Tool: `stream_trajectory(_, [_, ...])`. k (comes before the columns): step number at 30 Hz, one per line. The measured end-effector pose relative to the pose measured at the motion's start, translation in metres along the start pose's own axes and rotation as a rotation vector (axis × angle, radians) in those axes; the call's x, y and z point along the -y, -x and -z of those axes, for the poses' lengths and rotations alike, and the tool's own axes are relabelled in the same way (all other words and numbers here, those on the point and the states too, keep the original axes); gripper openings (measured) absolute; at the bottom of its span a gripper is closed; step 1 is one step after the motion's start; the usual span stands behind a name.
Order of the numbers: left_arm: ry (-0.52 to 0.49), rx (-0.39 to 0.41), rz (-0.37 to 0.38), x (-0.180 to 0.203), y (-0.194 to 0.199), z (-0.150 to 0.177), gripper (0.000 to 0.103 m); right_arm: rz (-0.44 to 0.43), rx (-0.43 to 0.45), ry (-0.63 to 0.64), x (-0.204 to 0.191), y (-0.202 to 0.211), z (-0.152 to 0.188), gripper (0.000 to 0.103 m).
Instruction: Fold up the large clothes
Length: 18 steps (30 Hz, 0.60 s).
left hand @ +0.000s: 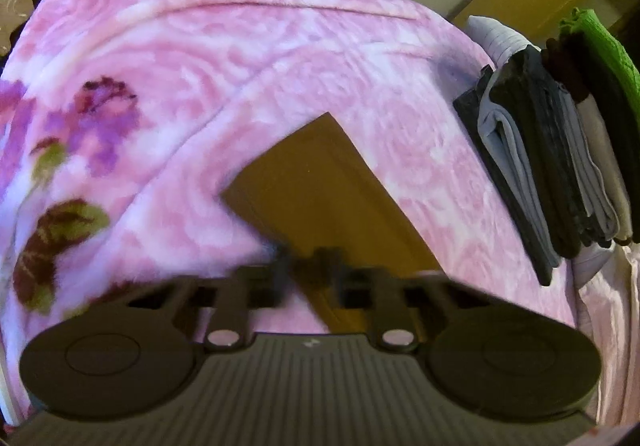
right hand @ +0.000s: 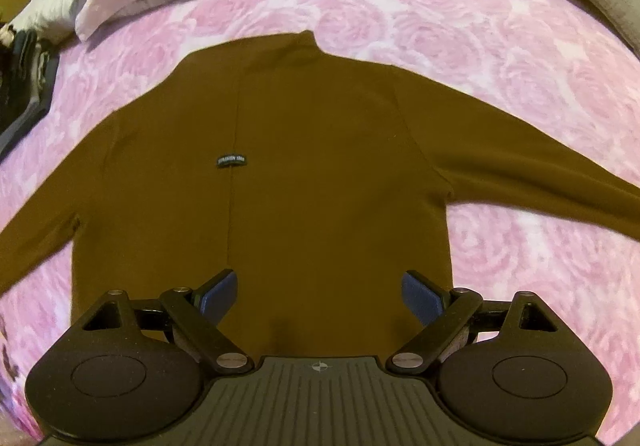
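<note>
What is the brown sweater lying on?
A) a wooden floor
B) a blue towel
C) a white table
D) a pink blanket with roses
D: in the right wrist view the brown sweater lies spread flat, sleeves out, on the pink blanket patterned with roses, which shows all around it.

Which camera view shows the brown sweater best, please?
The right wrist view. There the brown sweater lies flat on the pink blanket with body, both sleeves and its small label visible. The left wrist view shows only one brown sleeve end, partly hidden behind the left gripper.
</note>
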<state>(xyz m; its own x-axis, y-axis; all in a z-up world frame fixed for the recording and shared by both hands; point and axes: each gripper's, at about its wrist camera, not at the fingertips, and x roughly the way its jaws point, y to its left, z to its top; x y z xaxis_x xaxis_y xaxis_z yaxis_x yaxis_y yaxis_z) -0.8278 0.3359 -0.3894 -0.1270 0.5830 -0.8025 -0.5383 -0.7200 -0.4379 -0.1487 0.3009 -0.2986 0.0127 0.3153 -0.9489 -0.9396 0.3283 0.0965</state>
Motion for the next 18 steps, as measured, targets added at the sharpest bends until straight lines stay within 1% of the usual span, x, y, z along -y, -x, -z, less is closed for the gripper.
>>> stream_trajectory(2, [-0.033, 0.038, -0.017, 0.013, 0.009, 0.002, 0.001, -0.007, -0.010, 0.009, 0.007, -0.007, 0.001, 0.087])
stream_trajectory(3, [-0.081, 0.063, -0.006, 0.026, 0.018, 0.005, 0.001, -0.011, -0.012, 0.009, 0.011, -0.009, 0.001, 0.087])
stream_trajectory(6, [-0.265, 0.108, 0.065, 0.079, 0.053, 0.023, 0.001, -0.023, 0.000, 0.002, 0.031, -0.009, 0.000, 0.087])
stream_trajectory(9, [-0.428, 0.135, 0.196, 0.144, 0.091, 0.060, 0.001, -0.034, 0.008, -0.025, 0.057, -0.007, 0.001, 0.087])
stream_trajectory(12, [-0.594, 0.149, 0.386, 0.216, 0.129, 0.119, 0.001, -0.047, 0.008, -0.070, 0.084, -0.004, 0.003, 0.087])
stream_trajectory(13, [-0.650, 0.148, 0.455, 0.238, 0.141, 0.143, 0.001, -0.050, 0.010, -0.083, 0.092, -0.001, 0.003, 0.087])
stream_trajectory(14, [-0.705, 0.141, 0.541, 0.262, 0.156, 0.173, 0.001, -0.053, 0.015, -0.092, 0.100, 0.002, 0.004, 0.087])
stream_trajectory(17, [-0.829, 0.072, 0.764, 0.308, 0.188, 0.257, 0.001, -0.048, 0.034, -0.110, 0.123, 0.012, 0.005, 0.087])
stream_trajectory(18, [-0.870, 0.018, 0.852, 0.321, 0.198, 0.293, 0.002, -0.044, 0.042, -0.118, 0.131, 0.015, 0.005, 0.087])
